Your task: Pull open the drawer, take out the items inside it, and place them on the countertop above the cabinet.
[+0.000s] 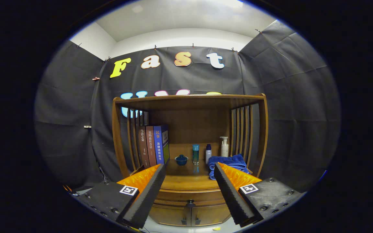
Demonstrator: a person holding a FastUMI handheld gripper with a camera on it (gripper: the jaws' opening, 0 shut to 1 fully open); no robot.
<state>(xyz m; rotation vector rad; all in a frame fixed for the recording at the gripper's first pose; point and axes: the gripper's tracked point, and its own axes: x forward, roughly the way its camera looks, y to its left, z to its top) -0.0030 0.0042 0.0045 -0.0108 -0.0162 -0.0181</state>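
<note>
A wooden cabinet (189,136) stands ahead against the booth wall. Its countertop (189,178) lies between and just beyond my fingers. Under the countertop edge runs the drawer front (189,195), shut, with a small dark knob (190,204) at its middle. Below it are two small doors (189,215) with dark handles. My gripper (189,171) is open, fingers wide apart and nothing between them, some way short of the drawer. What is inside the drawer is hidden.
On the countertop stand three books (152,145) at the left, a small blue lidded cup (181,159), a teal bottle (195,153), a white bottle with a dark cap (208,153), a pump bottle (224,147) and a blue towel (228,161). Slatted sides and a top shelf enclose it.
</note>
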